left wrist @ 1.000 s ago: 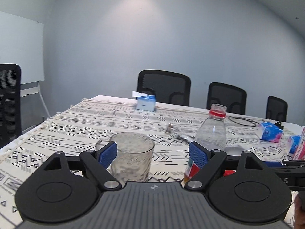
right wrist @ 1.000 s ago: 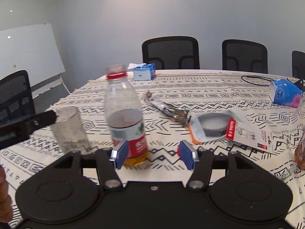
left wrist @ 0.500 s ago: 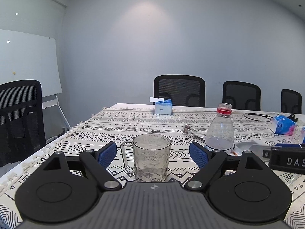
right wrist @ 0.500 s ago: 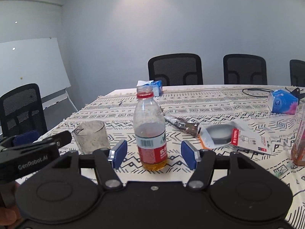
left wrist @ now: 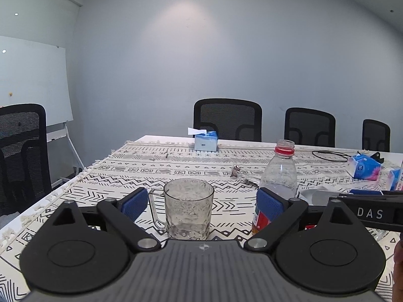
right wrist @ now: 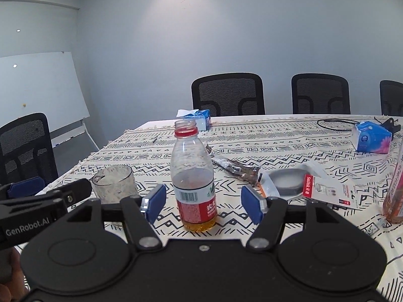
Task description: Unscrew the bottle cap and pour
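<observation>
While the desk (right wrist: 289,136) under its black-and-white patterned cloth fills both views, the clear plastic bottle (right wrist: 192,176) stands upright on it with its neck uncapped, a red ring below the open mouth, a white-and-red label round its lower half and a shallow layer of amber liquid at the bottom. To its left stands a glass mug (left wrist: 188,209) with a handle, just beside the bottle but apart from it. The right gripper (right wrist: 202,207) has just been opening; its blue fingers (right wrist: 156,202) flank the bottle without touching it, released. The left gripper (left wrist: 201,205) has likewise just been opening, and its fingers (left wrist: 133,203) stand wide on either side of the mug, clear of the glass.
</observation>
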`<state>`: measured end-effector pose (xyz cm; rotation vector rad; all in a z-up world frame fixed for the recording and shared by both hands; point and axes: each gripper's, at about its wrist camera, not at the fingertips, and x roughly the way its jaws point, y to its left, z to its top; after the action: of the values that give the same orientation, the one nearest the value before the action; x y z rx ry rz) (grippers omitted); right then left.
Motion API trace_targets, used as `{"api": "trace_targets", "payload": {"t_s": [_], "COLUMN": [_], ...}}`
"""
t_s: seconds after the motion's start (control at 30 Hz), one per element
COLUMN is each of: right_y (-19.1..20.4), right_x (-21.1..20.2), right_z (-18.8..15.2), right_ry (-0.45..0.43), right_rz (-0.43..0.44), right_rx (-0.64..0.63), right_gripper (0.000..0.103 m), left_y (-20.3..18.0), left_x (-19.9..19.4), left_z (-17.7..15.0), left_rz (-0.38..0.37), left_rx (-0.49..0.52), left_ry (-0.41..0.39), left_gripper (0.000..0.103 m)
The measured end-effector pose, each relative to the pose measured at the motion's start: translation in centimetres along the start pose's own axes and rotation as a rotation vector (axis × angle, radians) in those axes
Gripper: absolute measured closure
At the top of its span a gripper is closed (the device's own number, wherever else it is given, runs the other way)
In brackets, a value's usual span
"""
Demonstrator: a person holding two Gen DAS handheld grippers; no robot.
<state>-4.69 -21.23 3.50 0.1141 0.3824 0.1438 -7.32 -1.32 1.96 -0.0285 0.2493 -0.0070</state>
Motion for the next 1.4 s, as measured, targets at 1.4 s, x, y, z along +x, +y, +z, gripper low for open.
{"api": "trace_targets", "payload": {"t_s": [1.4], "right_y": [1.3], "right_x": [1.6], "right_z": [0.4], "right_ry": [-0.031], "right_rz": [-0.056], "right_rx": [-0.064], "right_gripper": [0.022], "left_y": [0.1], "left_x": [2.0], "left_z": [-0.1], "left_rz": [0.037], "left_rx": [-0.001], "left_ry": [0.091], "left_gripper": [0.005]}}
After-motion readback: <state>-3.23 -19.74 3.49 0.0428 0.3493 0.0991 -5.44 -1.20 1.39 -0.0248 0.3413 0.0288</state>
